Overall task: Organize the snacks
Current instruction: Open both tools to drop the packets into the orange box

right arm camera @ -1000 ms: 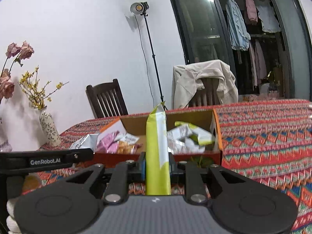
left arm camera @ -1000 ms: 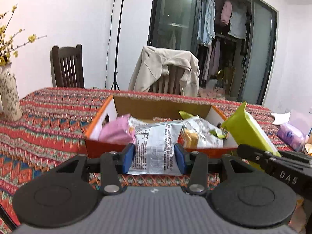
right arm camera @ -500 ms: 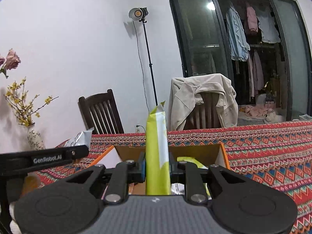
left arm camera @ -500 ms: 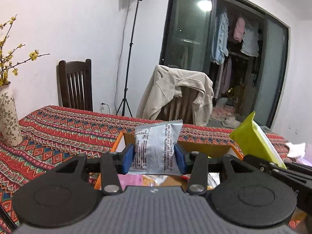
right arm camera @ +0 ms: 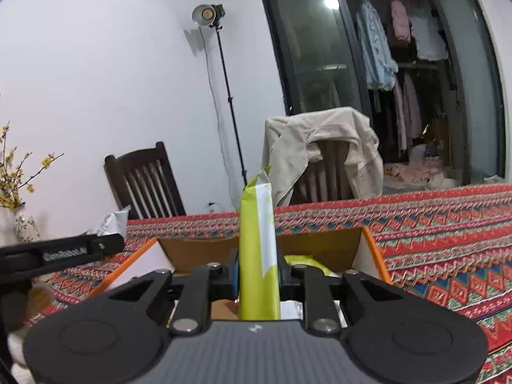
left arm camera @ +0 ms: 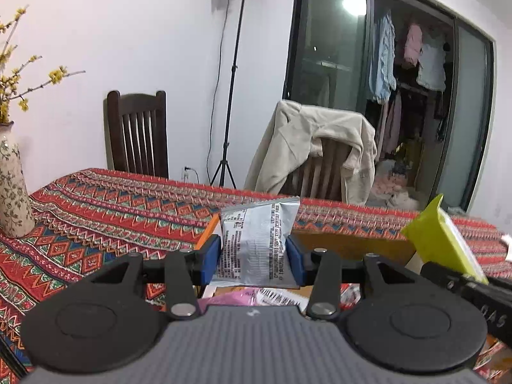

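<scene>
My left gripper is shut on a silver snack packet, held upright between its blue pads above the near part of the open cardboard box. My right gripper is shut on a tall lime-green snack bag, also over the box. In the left wrist view the green bag shows at the right edge. In the right wrist view the silver packet peeks above the left gripper's arm. A pink packet and a green one lie inside the box.
The box sits on a table with a red patterned cloth. A flowered vase stands at the left edge. Behind the table are a dark wooden chair, a chair draped with a beige jacket and a light stand.
Both grippers have moved forward over the box with their packets still held. The box's contents have slid down out of view behind the grippers, and the far wall and chairs fill more of the frame.
</scene>
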The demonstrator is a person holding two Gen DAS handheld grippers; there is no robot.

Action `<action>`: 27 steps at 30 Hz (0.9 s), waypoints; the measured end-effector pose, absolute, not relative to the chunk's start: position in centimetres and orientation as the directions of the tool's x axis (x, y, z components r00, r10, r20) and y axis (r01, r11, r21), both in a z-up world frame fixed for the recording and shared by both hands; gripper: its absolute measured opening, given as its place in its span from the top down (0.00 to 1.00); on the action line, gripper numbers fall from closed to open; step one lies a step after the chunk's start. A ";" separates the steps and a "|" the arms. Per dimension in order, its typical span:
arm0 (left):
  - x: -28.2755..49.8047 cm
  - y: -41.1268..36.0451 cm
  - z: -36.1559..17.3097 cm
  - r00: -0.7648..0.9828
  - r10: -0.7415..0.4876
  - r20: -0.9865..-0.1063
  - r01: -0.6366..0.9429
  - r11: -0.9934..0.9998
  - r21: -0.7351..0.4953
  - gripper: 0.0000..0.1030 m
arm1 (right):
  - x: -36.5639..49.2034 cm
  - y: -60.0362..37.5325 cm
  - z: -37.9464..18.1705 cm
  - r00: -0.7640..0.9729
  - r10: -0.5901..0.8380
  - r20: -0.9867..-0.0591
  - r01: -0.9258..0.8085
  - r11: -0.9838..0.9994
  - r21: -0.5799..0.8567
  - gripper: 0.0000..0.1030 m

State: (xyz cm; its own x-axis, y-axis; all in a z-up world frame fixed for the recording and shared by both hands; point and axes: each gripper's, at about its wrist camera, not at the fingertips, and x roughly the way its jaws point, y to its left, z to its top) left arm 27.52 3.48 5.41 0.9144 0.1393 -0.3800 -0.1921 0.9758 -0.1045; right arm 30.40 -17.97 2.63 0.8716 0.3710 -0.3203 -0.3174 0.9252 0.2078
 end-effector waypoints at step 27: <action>21.5 3.5 8.9 0.974 0.078 -0.211 -0.115 0.979 -0.167 0.00 | 27.3 -19.4 3.7 0.920 0.305 -0.245 -0.268 0.947 0.175 0.00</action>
